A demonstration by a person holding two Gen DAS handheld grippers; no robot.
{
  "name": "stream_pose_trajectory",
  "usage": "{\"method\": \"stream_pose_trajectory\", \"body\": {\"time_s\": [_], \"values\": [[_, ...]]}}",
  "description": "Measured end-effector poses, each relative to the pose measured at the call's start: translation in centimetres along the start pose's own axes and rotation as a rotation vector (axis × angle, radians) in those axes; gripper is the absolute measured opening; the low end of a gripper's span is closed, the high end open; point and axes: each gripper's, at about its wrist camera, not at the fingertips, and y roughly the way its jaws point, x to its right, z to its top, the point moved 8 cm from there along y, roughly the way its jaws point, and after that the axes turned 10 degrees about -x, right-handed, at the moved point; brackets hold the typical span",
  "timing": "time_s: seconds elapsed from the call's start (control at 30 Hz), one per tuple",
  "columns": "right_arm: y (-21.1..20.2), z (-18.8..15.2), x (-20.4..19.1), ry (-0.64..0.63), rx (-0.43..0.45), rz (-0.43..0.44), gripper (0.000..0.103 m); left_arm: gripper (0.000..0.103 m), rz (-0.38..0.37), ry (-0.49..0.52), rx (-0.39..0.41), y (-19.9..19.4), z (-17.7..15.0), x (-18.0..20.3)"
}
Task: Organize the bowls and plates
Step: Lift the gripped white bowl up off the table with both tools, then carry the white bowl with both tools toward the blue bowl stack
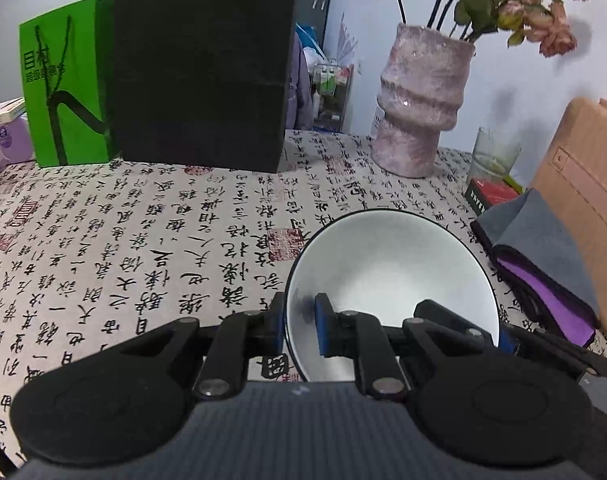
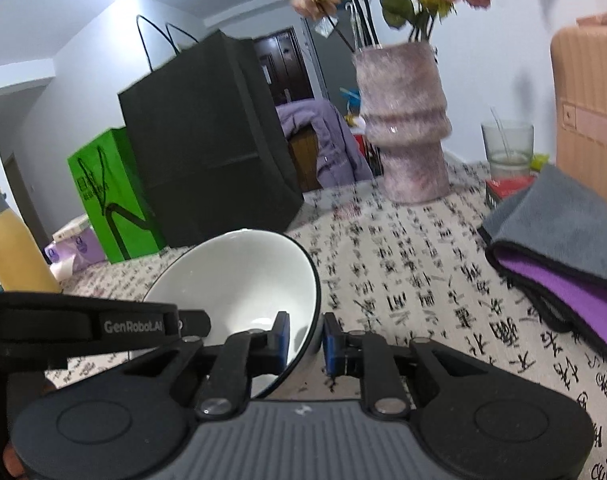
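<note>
Both tongs (image 1: 299, 326) (image 2: 305, 340) pinch one white bowl's (image 1: 391, 264) rim, opposite sides.

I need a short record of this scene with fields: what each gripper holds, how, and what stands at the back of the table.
held object: white bowl, black rim line
left gripper: shut on the bowl's rim, one pad inside
right gripper: shut on the rim at the opposite side
surface: tablecloth with black calligraphy
back of table: black paper bag, green bag, pink vase with dried roses
right side: grey and purple cloth, folded
</note>
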Motion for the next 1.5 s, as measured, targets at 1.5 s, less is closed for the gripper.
{"method": "stream_pose_trajectory", "body": {"time_s": [1.5], "values": [[-6.8, -0.8, -11.4, -0.073, 0.109, 0.021, 0.013, 0.015, -0.001, -0.091, 0.171, -11.7, -2.2, -7.6]]}}
